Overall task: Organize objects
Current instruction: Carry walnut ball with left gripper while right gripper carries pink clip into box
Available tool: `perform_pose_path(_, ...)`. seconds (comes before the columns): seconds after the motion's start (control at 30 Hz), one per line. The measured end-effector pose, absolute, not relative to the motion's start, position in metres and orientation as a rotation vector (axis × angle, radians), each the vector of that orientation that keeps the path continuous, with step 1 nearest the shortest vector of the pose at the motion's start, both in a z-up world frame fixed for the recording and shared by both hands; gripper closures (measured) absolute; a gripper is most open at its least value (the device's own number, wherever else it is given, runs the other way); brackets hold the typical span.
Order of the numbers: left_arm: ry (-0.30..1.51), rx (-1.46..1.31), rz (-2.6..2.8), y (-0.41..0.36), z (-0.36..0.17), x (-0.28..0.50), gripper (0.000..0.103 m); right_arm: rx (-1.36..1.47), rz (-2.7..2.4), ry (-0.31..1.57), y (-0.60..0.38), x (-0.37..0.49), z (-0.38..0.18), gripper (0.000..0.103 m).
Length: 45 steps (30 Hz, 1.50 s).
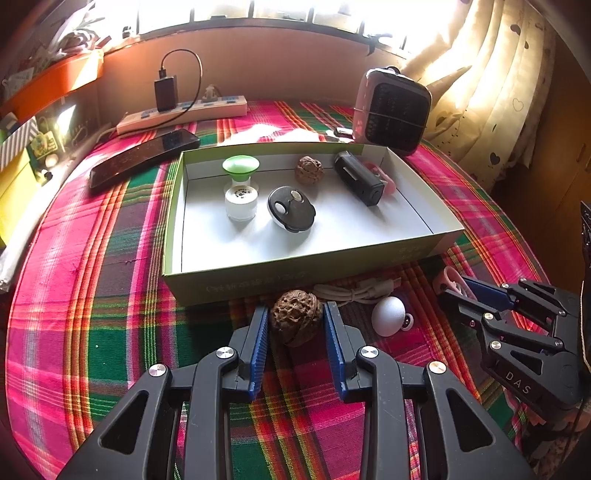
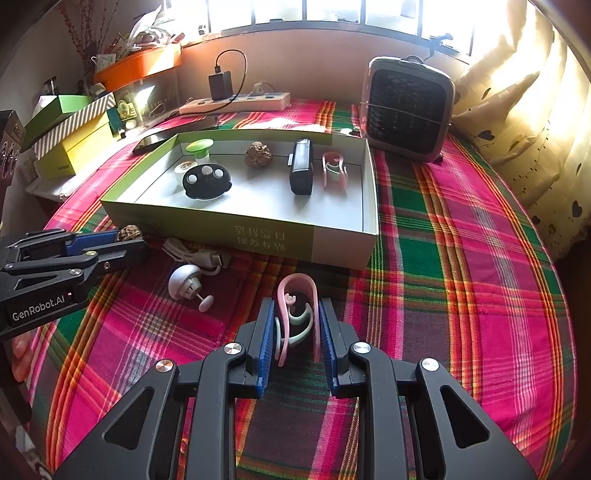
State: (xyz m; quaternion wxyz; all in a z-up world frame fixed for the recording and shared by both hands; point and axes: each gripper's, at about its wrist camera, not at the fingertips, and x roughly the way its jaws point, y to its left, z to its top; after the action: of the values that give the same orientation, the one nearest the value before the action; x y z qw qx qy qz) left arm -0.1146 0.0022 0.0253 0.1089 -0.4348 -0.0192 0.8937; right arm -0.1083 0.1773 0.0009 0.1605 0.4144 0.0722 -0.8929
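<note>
Plaid-covered desk (image 1: 110, 258) under window. Open box (image 1: 295, 273) already stocked: walnut, remote, bottle, pink clip. Left tool (image 1: 295, 325) straddling walnut (image 1: 295, 321), not clamped. Right tool (image 2: 297, 328) bracketing pink clip (image 2: 295, 314), contact unclear. Cable (image 2: 195, 254), white knob (image 2: 183, 282) left outside.

This looks like a lived-in home room. A plaid tablecloth (image 2: 461, 258) in pink, green and red covers the table, and a cream curtain (image 2: 524, 96) printed with small hearts hangs at two o'clock beside a sunlit window (image 2: 332, 11) at twelve. A power strip (image 2: 236, 102) with a plugged-in charger, a small fan heater (image 2: 408, 110) and stacked gift boxes (image 2: 70, 129) at ten o'clock add household clutter.
</note>
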Motion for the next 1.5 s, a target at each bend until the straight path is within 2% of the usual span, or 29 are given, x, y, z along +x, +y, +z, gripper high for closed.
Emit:
perform_pose_path(1.0, -0.140, -1.215, 2.657, -0.014, 0.055, -0.124, 0.076, 1.050, -2.540, 0.137, 0.165, -0.136, 0.048, 0.079)
perform_pose_path(1.5, -0.084, -1.251, 2.714, -0.023, 0.047, -0.160, 0.076, 1.081, -2.504, 0.153, 0.137, -0.187, 0.038, 0.079)
